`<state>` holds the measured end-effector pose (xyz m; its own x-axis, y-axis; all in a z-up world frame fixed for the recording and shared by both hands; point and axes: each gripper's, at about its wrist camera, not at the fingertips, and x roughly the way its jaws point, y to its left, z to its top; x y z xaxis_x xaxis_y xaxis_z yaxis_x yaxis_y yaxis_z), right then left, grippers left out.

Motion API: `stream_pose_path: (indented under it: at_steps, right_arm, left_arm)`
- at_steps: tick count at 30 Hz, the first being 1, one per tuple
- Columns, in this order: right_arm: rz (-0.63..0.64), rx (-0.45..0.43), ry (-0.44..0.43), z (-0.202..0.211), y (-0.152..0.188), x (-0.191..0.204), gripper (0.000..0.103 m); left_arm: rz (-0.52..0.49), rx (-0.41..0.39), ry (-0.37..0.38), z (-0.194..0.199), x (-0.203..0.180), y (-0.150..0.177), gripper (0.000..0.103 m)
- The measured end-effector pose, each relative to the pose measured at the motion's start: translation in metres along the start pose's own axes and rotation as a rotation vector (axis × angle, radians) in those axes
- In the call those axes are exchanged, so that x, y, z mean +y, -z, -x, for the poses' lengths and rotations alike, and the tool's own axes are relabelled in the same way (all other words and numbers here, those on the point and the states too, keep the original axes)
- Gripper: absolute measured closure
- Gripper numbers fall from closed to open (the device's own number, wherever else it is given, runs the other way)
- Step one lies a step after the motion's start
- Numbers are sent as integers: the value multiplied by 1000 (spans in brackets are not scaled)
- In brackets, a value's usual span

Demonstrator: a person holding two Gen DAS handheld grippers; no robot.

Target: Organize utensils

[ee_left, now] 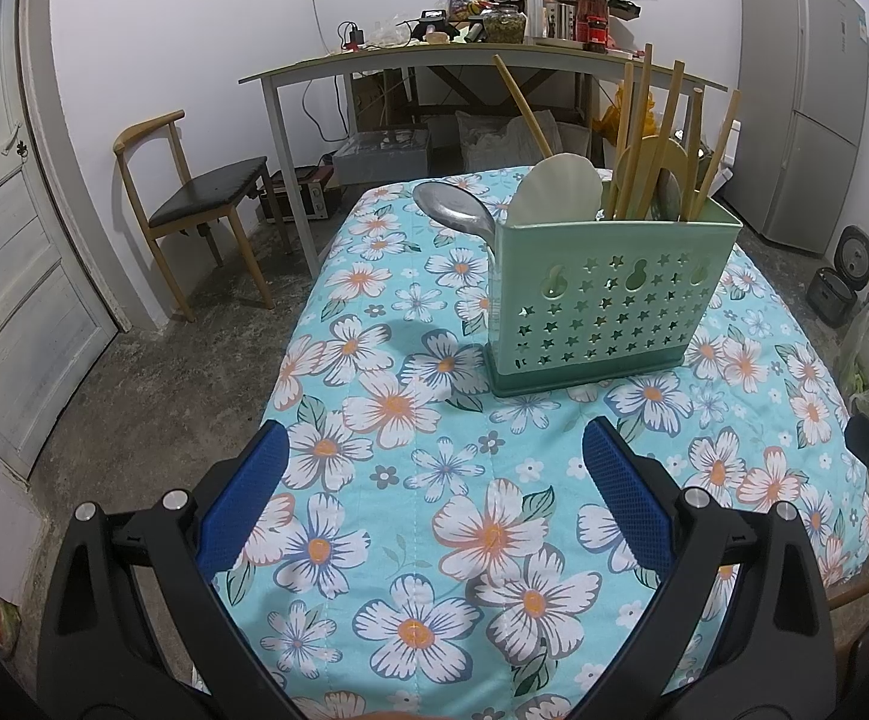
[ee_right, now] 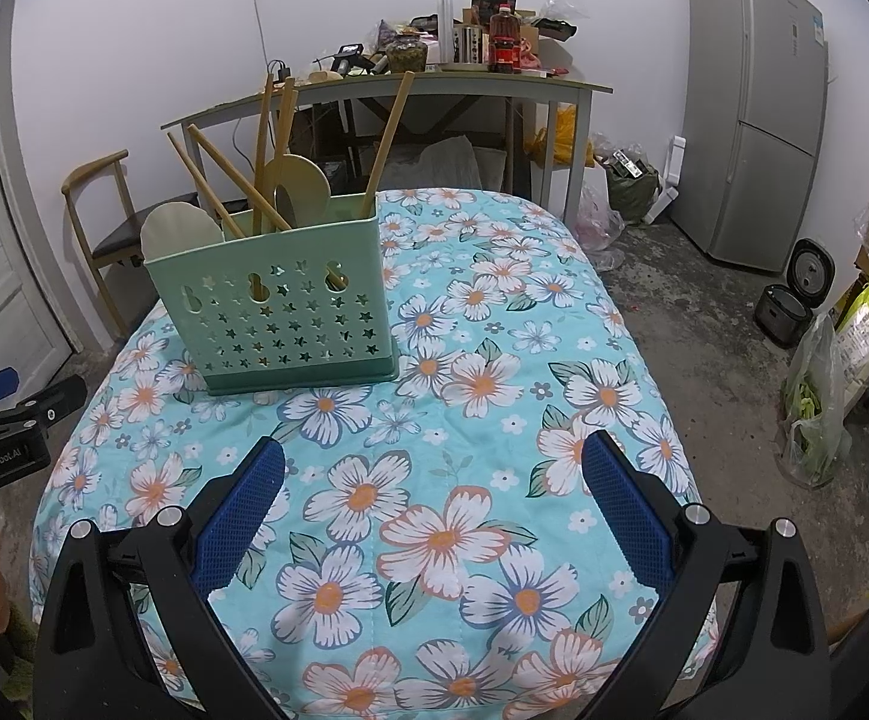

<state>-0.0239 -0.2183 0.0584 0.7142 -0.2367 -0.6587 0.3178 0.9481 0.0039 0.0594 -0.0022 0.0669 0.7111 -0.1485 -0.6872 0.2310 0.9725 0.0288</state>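
- Green plastic utensil holder (ee_left: 608, 294), rectangular with star-shaped perforations, stands upright at the middle of the surface (ee_left: 434, 480), which is covered in floral quilted cloth.
- Contents: several wooden chopsticks (ee_left: 644, 120), two pale flat paddles (ee_left: 560, 186), one metal ladle (ee_left: 452, 207) leaning out left.
- Left tongs (ee_left: 434, 480) wide apart, empty, near edge.
- Right tongs (ee_right: 434, 492) likewise wide, empty.

One green utensil holder (ee_left: 602, 300) is seen ahead of the claws. In it are counted one metal ladle (ee_left: 455, 210), one white rice paddle (ee_left: 560, 186), one wooden spatula (ee_right: 302, 183) and about six wooden chopsticks (ee_left: 644, 126), partly overlapping.
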Motion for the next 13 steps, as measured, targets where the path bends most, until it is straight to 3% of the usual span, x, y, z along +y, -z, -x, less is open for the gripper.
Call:
stream_pose_path:
  at_steps: [13]
  right_arm:
    - [0,-1,-1,0,0,1,6]
  left_arm:
    - [0,2,0,-1,1,1,8]
